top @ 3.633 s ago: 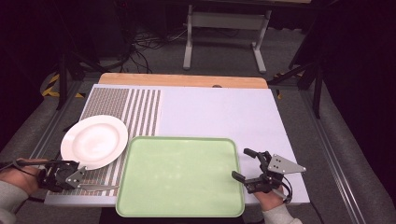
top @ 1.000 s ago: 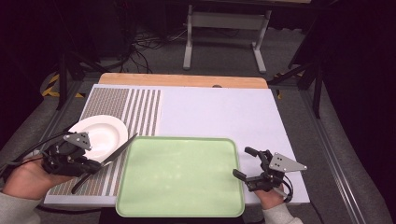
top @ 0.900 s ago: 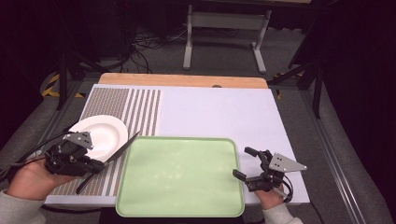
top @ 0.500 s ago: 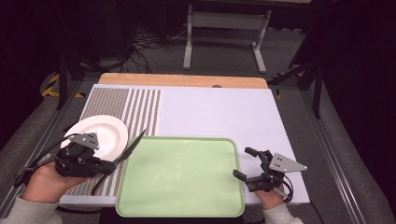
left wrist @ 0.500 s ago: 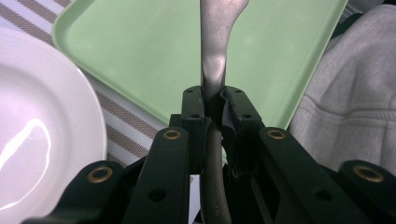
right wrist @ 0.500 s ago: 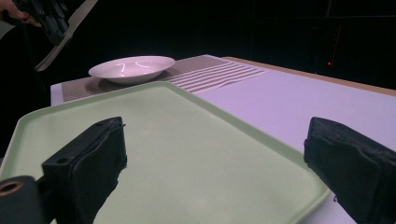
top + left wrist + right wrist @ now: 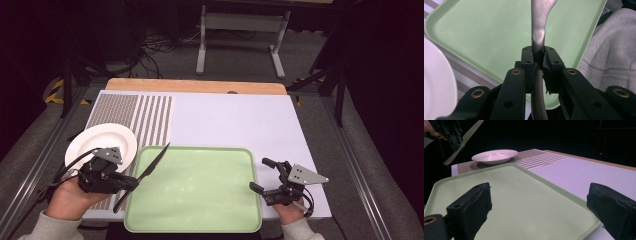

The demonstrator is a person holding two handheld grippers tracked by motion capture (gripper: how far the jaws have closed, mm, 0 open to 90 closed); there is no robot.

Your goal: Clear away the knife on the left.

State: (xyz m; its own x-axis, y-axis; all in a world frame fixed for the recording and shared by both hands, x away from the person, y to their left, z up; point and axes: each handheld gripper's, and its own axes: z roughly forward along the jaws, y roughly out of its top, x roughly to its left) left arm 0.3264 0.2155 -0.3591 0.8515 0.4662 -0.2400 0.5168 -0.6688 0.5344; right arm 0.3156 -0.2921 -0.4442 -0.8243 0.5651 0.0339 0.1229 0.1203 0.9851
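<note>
Left gripper (image 7: 131,183) clamps a knife (image 7: 150,167) and has carried it from lower left to above the green tray (image 7: 200,220) edge; right gripper (image 7: 264,176), lower right, unchanged, jaws apart. Left gripper view shows the pinched handle (image 7: 539,37); plate (image 7: 100,142) sits mid-left

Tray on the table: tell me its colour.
The tray is plain pale green, with no pattern. It shows best in the high view.

The table (image 7: 235,117) is carrying a pale sheet, with a wooden edge showing at its far side. A striped mat (image 7: 145,107) is lying at the far left, a white plate (image 7: 92,142) is sitting on it, and a green tray (image 7: 200,192) is lying at the near middle.
</note>
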